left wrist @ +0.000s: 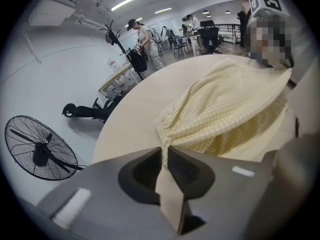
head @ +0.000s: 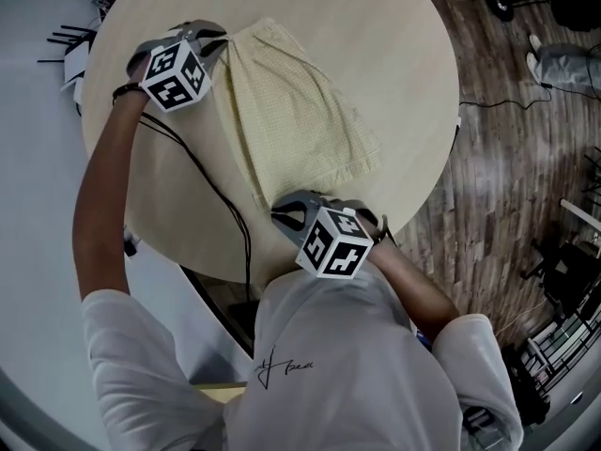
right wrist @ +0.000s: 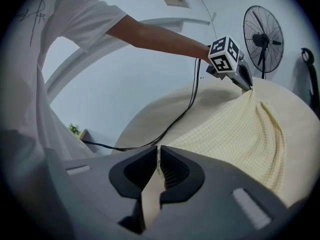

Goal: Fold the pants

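The pants [head: 300,111] are of pale yellow cloth with a fine check pattern. They lie flat on a round beige table [head: 404,64], in the upper middle of the head view, and stretch slantwise from the upper left toward the lower middle. One long side looks like a folded edge, and the cloth is gathered in small pleats at its upper left corner.

At that corner the left gripper [head: 221,45] has its jaws closed to a narrow gap on the gathered edge. In the left gripper view the cloth [left wrist: 230,109] runs from between the jaws of this gripper [left wrist: 164,151] out to the right of the frame.

The right gripper [head: 286,212] pinches the opposite corner, near the table's lower edge. In its own view the jaws of the right gripper [right wrist: 156,156] stand almost together with a thin layer of the yellow cloth [right wrist: 240,129] between them.

A black cable [head: 211,191] crosses the table to the left of the pants. The person wears a white T-shirt [head: 329,365]. Beyond the table there is a wood-pattern floor [head: 498,186], and a standing fan [left wrist: 37,151] is at the lower left of the left gripper view.
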`<state>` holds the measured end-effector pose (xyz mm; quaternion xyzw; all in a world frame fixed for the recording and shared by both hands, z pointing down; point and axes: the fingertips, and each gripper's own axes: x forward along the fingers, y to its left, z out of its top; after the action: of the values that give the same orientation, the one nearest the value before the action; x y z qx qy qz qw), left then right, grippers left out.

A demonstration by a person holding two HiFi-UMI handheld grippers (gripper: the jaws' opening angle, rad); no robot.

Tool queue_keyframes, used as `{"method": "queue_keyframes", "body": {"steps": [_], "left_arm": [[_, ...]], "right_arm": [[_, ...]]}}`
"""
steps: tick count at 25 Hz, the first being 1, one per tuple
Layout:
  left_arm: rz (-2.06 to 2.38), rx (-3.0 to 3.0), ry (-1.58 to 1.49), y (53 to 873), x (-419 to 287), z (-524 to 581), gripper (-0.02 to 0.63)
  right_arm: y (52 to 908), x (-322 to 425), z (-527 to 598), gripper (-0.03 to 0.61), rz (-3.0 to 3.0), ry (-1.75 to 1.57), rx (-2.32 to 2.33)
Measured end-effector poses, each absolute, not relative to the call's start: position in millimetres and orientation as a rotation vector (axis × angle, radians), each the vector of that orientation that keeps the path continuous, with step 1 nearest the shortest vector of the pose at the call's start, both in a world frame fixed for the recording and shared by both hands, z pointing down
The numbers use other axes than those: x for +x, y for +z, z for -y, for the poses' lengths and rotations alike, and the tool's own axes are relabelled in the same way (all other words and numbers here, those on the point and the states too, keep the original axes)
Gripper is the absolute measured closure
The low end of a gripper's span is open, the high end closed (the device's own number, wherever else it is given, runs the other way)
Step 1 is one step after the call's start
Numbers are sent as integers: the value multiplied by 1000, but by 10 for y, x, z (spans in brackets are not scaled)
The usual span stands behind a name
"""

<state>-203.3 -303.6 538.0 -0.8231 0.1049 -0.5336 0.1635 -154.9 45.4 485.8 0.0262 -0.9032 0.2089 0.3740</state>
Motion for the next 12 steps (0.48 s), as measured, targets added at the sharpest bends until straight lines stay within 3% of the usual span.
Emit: {"method": "queue_keyframes", "body": {"steps": [12], "left_arm": [[-283,-2267,-1513,5587,-2160,2999,519]], "right_arm": [[5138,-1817,-536,558,2257,568,-28]]}}
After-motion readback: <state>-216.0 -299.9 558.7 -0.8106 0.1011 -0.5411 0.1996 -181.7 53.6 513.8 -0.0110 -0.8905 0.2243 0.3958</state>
